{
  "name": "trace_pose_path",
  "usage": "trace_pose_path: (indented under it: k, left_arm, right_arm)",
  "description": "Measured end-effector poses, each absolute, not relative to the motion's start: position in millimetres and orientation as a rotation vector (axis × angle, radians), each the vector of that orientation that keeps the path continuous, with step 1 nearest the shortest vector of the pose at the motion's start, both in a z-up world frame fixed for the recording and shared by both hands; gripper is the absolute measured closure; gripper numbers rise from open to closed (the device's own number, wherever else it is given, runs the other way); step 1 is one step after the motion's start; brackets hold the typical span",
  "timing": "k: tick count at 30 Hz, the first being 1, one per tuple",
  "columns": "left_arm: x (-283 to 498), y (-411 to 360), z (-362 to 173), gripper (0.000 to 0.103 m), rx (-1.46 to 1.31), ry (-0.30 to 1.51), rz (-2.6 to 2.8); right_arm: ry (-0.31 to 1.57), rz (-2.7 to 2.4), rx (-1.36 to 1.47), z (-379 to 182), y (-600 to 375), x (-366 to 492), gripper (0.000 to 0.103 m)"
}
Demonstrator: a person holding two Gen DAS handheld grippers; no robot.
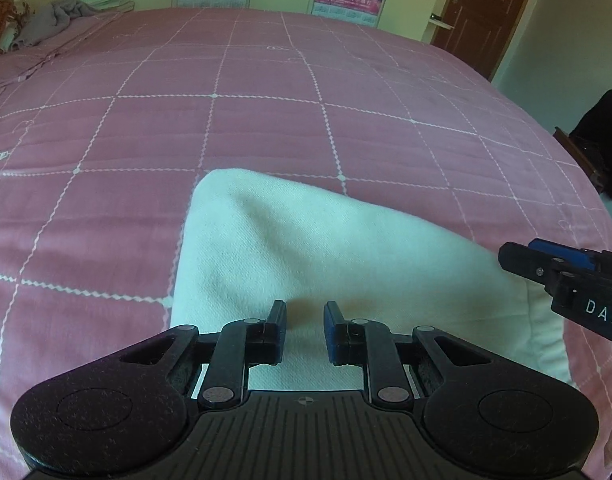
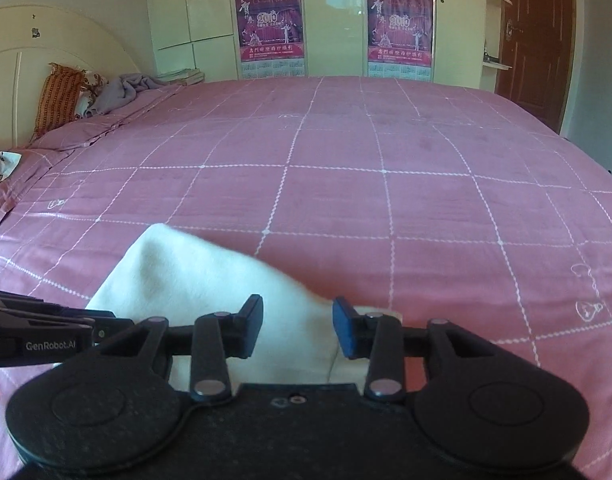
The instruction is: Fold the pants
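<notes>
The white pants [image 1: 306, 248] lie folded in a compact pile on the pink checked bedspread [image 1: 226, 120], near its front edge. My left gripper [image 1: 305, 332] hovers over the pile's near side, jaws open with a gap, nothing between them. My right gripper [image 2: 298, 328] is open over the pile's right end [image 2: 186, 276], empty. The right gripper shows at the right edge of the left wrist view [image 1: 566, 280]; the left gripper shows at the left edge of the right wrist view [image 2: 46, 332].
Pillows and a grey blanket [image 2: 118, 88] lie at the bed's head, far left. A wardrobe with red posters [image 2: 270, 28] stands behind the bed, a brown door [image 2: 534, 40] at far right. A dark chair [image 1: 602, 136] stands beside the bed's right edge.
</notes>
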State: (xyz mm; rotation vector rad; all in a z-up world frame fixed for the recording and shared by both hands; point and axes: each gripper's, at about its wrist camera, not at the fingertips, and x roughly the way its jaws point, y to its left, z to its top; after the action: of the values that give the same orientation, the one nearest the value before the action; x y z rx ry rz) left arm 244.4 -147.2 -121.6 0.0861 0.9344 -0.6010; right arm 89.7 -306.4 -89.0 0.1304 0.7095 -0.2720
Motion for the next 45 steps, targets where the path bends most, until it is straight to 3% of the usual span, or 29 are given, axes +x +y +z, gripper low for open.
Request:
trace_pose_path:
  k: [5,7,14,19,23,30,39,45]
  left_arm:
    - [258,-145,-163,0.084,0.020,0.980,-0.595]
    - [256,-144,-165,0.084,0.001,0.970,-0.594]
    - [266,-140,-155,0.084,-0.046,1.021,-0.588]
    - [265,-157,-123,0.084,0.047,0.916,-0.621]
    - [300,-173,-139,0.084,0.043,0.999,-0.577]
    - [331,-165,-167,0.084,-0.107,1.073,-0.529]
    - [291,-162,-150,0.085,0.007,1.026,-0.542]
    - [232,-137,-145,0.085,0.076,0.941,-0.579]
  right_arm:
    - [0.874,-0.336,0.085,-146,-325,118,0.062]
    - [0.824,-0.341,0.095,-158,-328,109,0.060]
    - [0.814,-0.320,0.143,-156,-338,108,0.056]
    - [0.746,-0.290,0.205,-119,-336,107,0.058]
    - [0.720,-0.247,0.117,-103,-317,127,0.058]
    - [0.876,-0.266,0.083,-160,-312,156,0.060]
    - [0.883,-0.269,0.066,-155,-306,152,0.058]
    - [0.781,-0.239,0.092,-129,-292,100,0.057]
